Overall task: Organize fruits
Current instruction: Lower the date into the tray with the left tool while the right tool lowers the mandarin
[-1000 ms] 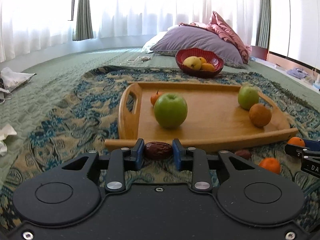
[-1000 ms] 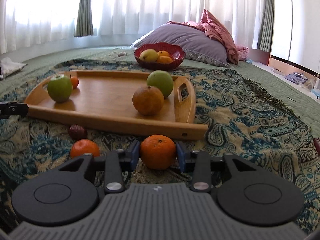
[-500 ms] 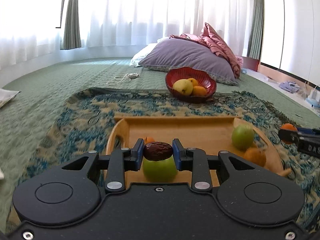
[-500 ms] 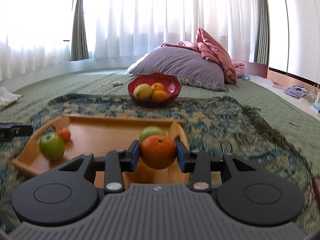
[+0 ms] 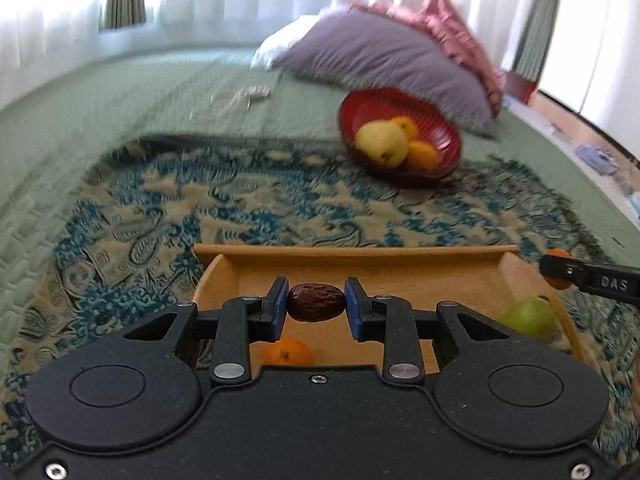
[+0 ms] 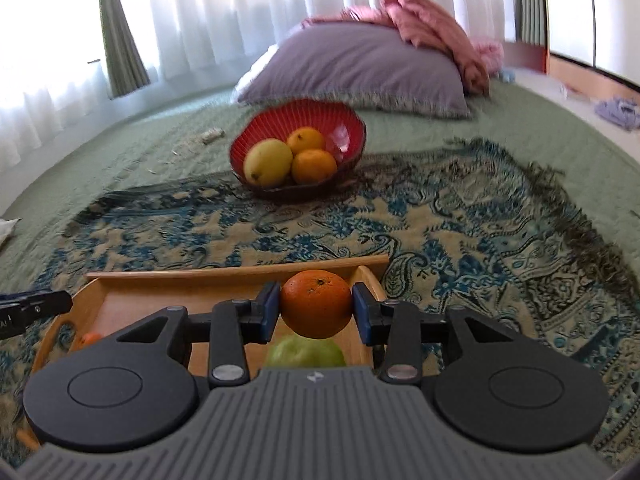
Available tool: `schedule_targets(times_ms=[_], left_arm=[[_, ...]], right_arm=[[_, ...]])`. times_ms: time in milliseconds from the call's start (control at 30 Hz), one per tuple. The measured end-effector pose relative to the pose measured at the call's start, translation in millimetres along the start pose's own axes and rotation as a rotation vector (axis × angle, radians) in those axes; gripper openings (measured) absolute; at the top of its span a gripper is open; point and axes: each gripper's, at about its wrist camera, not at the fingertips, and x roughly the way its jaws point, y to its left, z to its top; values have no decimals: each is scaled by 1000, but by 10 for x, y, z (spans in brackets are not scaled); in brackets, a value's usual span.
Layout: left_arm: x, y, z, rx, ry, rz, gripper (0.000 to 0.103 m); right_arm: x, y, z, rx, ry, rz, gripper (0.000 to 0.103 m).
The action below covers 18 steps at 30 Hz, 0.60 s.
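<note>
My left gripper (image 5: pixel 316 303) clamps a date (image 5: pixel 317 302); my right gripper (image 6: pixel 316 310) clamps an orange (image 6: pixel 316 304). Both hang above the wooden tray (image 5: pixel 360 266), with the red bowl (image 6: pixel 348 124) well ahead. Risk: the date's small, wrinkled skin may slip from the pads mid-carry and roll onto the rug.

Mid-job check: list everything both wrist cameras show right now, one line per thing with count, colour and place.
date: 1, dark brown, between the left gripper's pads
orange: 1, orange, between the right gripper's pads
tray: 1, wooden, on the rug, under both grippers
green apple: 1 seen, green, on the tray's right side
small orange fruit: 1, orange, on the tray's left side
bowl: 1, red, at the rug's far edge
bowl fruit: 1 yellow, 2 orange
rug: 1, blue and beige
pillow: 1, purple, behind the bowl
left gripper: shut on the date
right gripper: shut on the orange
</note>
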Motion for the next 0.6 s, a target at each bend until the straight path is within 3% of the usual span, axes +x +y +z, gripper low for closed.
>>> schedule_targets(times_ms=[267,600], left_arm=[[576,115,61,-40,118,49,28],[784,163,58,-31,142,84,28]], right_arm=[[511,100,36,-50,107,-57,44],[750,125,-40,-60,156,-51,44]])
